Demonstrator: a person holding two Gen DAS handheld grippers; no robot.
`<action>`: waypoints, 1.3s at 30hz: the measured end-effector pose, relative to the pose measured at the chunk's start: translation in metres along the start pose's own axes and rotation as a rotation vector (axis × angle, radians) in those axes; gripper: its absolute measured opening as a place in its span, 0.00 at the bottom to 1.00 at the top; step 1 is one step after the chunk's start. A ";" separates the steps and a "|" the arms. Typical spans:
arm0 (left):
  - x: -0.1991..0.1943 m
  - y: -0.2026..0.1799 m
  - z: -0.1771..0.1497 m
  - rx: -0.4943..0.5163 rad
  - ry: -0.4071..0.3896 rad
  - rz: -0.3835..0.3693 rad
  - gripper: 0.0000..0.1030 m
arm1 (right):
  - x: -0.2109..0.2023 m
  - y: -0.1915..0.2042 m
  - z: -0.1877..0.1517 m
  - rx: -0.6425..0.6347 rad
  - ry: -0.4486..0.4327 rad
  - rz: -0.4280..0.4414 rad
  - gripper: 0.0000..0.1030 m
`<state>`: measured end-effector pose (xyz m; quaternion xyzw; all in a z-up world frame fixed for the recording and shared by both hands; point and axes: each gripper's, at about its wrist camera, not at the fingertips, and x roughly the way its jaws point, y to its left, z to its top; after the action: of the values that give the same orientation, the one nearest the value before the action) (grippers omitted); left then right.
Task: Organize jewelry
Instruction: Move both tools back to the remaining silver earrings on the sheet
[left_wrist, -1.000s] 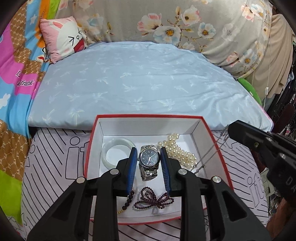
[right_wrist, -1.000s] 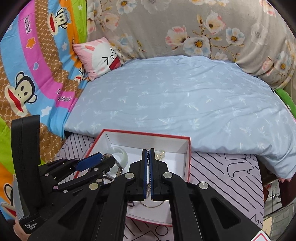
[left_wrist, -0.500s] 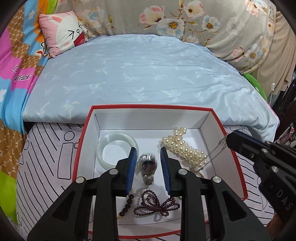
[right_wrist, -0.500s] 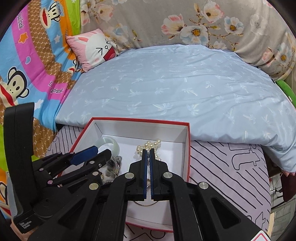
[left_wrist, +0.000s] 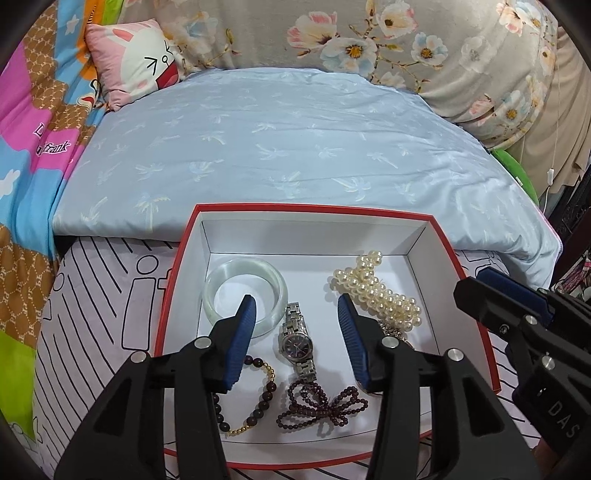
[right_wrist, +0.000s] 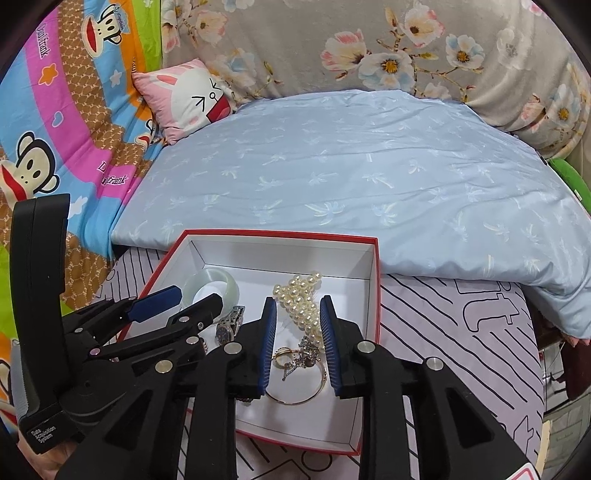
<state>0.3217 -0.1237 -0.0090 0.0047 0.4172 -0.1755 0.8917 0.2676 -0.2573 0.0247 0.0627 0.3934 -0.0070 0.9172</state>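
Note:
A red-rimmed white box (left_wrist: 448, 254) (right_wrist: 375, 291) holds the jewelry. In it lie a pale jade bangle (left_wrist: 214, 291) (right_wrist: 231, 286), a steel watch (left_wrist: 297, 341) (right_wrist: 229, 326), a pearl strand (left_wrist: 380, 291) (right_wrist: 303, 302), a dark bead bracelet (left_wrist: 262, 398) and a purple bead string (left_wrist: 321, 402). A silver chain and gold bangle (right_wrist: 299, 360) lie under my right gripper. My left gripper (left_wrist: 295, 314) is open over the watch, empty. My right gripper (right_wrist: 297, 310) is open over the chain, beside the pearls.
The box sits on a lilac sheet with black line drawings (left_wrist: 110, 295) (right_wrist: 461, 314). Behind it lies a pale blue duvet (left_wrist: 295, 140), a pink rabbit cushion (left_wrist: 136, 59) and a floral pillow (left_wrist: 424, 44). A monkey-print blanket (right_wrist: 55, 129) is at left.
Both grippers have opened. The left let go of the watch, which now lies in the box. The right let go of the silver chain, which now lies beside the pearls.

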 end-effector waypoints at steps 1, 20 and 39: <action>-0.001 0.000 0.000 -0.001 -0.001 -0.001 0.43 | -0.001 0.000 0.000 0.000 -0.001 -0.001 0.24; -0.076 0.016 -0.058 -0.021 -0.039 0.004 0.57 | -0.071 -0.005 -0.087 0.010 0.027 -0.012 0.24; -0.120 0.014 -0.187 -0.038 0.074 0.004 0.58 | -0.088 0.025 -0.208 -0.003 0.170 0.022 0.24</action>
<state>0.1163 -0.0440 -0.0438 -0.0050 0.4529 -0.1653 0.8761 0.0581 -0.2106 -0.0508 0.0659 0.4691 0.0088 0.8806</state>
